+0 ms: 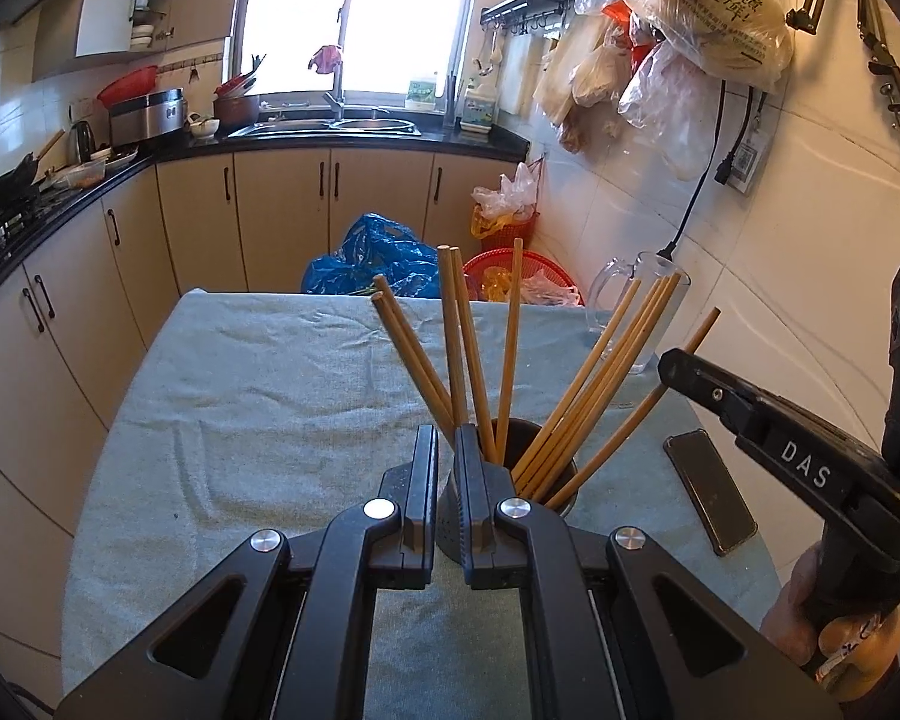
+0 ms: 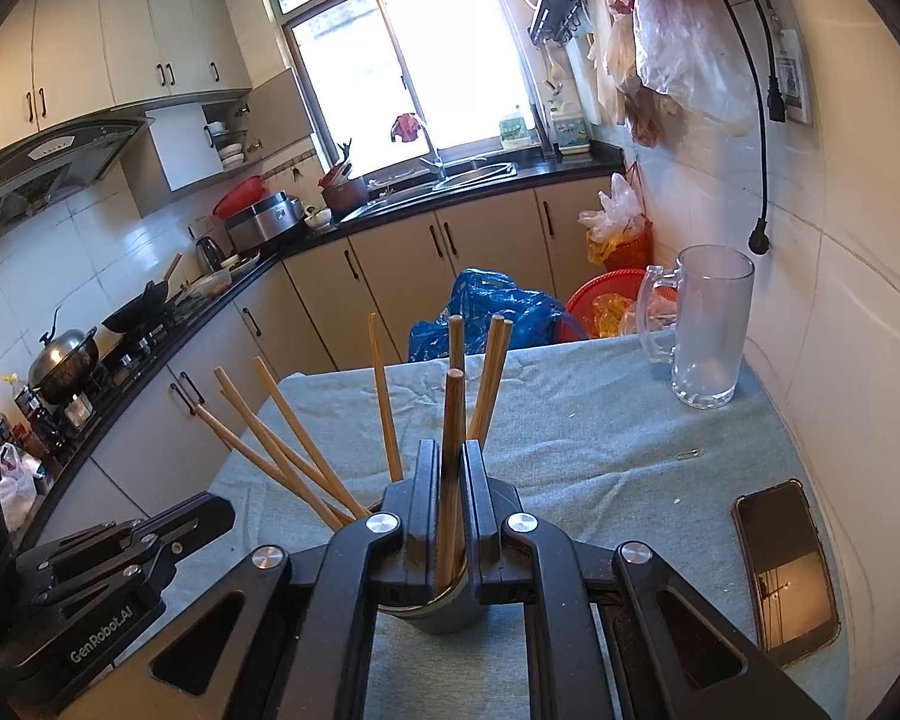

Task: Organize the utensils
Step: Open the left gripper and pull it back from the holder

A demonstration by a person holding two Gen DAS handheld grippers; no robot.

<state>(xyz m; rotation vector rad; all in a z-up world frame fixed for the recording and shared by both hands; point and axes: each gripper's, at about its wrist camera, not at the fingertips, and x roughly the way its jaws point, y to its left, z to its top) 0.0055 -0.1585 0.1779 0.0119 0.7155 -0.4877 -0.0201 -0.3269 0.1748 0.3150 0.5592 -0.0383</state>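
A narrow kitchen holds a small table [image 1: 258, 372] draped in a wrinkled, pale blue-green towel-like cloth, set against a white tiled wall. Beige cabinets with dark handles and a black countertop [image 2: 390, 210] curve along the left and far walls, under a bright window above a steel sink [image 1: 330, 126]. A wok [image 2: 141, 303] and a lidded metal pot sit on the stove at the left. Plastic bags hang on the right wall; one bears printed Chinese characters too distorted to read. A blue plastic bag [image 2: 492, 306] and red mesh baskets lie on the floor beyond the table. Near the table's middle stands a dark, round holder [image 1: 528, 462], and wooden chopsticks [image 1: 594, 378] fan out of it, slender and round-ended. The left gripper [image 1: 446, 438], black plastic with silver pivot bolts, is closed with nothing between its tips, just in front of the holder. The right gripper [image 2: 452, 456] sits over the holder, its jaws nearly closed around one upright chopstick [image 2: 453, 420]; whether the pads press it is unclear. The right gripper's side reads "DAS"; the left gripper's side reads "GenRobot.AI". A clear glass mug [image 2: 705, 330] with a handle stands at the far right corner of the table, and a black phone [image 2: 786, 564] lies flat near the right edge.
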